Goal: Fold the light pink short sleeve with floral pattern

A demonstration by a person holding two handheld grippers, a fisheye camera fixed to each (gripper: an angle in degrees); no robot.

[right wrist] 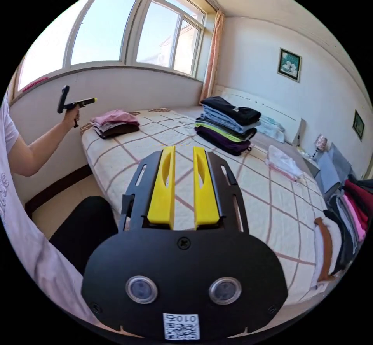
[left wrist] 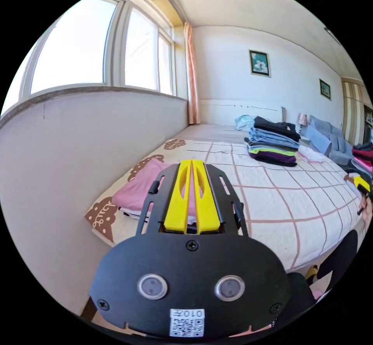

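My left gripper [left wrist: 191, 163] is shut with nothing between its yellow jaws, held in the air above the bed's corner. Just beyond it lies a small folded pile topped by a pink garment [left wrist: 142, 189]. The right gripper view shows that pink-topped pile [right wrist: 115, 120] and the left gripper [right wrist: 75, 104] raised in a person's hand near the window wall. My right gripper [right wrist: 183, 149] is open and empty over the checked bedspread [right wrist: 268, 205]. A pale pinkish-white garment [right wrist: 283, 163] lies loose near the bed's far side, also seen as a pale garment [left wrist: 311, 154] in the left gripper view.
A tall stack of folded dark, blue, green and purple clothes [right wrist: 227, 125] sits mid-bed. More clothes [right wrist: 349, 205] are piled at the right edge. The person's arm [right wrist: 35, 146] and body are at the left, by the window wall [left wrist: 77, 146].
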